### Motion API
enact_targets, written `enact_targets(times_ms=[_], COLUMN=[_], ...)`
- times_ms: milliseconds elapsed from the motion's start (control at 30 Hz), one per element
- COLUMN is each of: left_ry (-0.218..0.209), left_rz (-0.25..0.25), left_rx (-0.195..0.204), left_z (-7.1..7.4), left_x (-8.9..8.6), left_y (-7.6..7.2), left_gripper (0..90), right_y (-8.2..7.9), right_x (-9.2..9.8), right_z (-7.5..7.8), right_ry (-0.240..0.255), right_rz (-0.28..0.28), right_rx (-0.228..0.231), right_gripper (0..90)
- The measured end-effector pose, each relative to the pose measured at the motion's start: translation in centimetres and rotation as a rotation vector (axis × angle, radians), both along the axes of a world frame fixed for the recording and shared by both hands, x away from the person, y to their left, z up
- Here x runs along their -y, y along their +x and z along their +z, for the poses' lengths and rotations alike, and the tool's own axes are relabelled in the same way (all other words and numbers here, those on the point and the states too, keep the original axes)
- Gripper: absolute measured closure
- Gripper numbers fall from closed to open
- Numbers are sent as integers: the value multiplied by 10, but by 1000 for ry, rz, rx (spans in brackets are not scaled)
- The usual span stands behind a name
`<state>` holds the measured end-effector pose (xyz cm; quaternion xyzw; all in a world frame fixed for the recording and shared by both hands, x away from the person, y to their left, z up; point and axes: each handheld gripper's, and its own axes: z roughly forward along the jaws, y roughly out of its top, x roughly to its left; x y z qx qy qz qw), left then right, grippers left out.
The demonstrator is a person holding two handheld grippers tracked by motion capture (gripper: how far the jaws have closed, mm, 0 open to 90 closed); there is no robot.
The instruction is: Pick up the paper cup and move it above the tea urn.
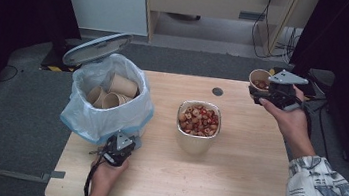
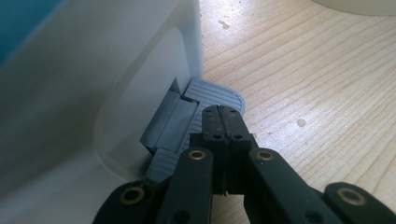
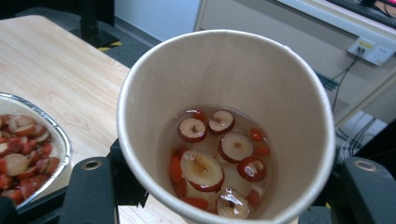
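My right gripper point(image 1: 265, 91) is shut on a paper cup point(image 1: 259, 78), held upright above the table's far right corner. Pale liquid, red date slices point(image 3: 202, 169) and small red berries sit inside the paper cup point(image 3: 233, 70). At the front left, my left gripper point(image 1: 125, 141) is shut with nothing between its jaws. Its joined tips rest on the grey pedal point(image 2: 215, 91) at the foot of the white bin point(image 2: 116, 93). The bin's lid point(image 1: 97, 48) stands tilted open.
The bin point(image 1: 108, 110) is lined with a white bag and holds several used paper cups point(image 1: 122, 85). A foil bowl point(image 1: 196, 142) full of date slices stands mid-table. A dark round hole point(image 1: 217, 91) lies near the far edge.
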<state>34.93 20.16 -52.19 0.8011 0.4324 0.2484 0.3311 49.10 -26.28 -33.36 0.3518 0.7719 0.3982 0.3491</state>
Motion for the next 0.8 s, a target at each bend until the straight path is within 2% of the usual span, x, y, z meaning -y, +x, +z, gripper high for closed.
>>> enact_targets(times_ms=[167,300,433,800], left_ry=[2,2,5,7], left_rz=[-1,-3,-2,0], left_rx=[1,0,2,3], left_z=[0,0,0,0], left_x=[0,0,1,1], left_y=[0,0,-1,-1], left_gripper=[891,891,891,891], right_y=[4,7,12,9], right_x=[-4,-10,-14,-21], right_z=[4,6,11,13], right_ry=[2,-27,-20,-17], right_rz=[6,54,93,131], right_rx=[9,9,20,28], right_gripper=[347,347,346,347])
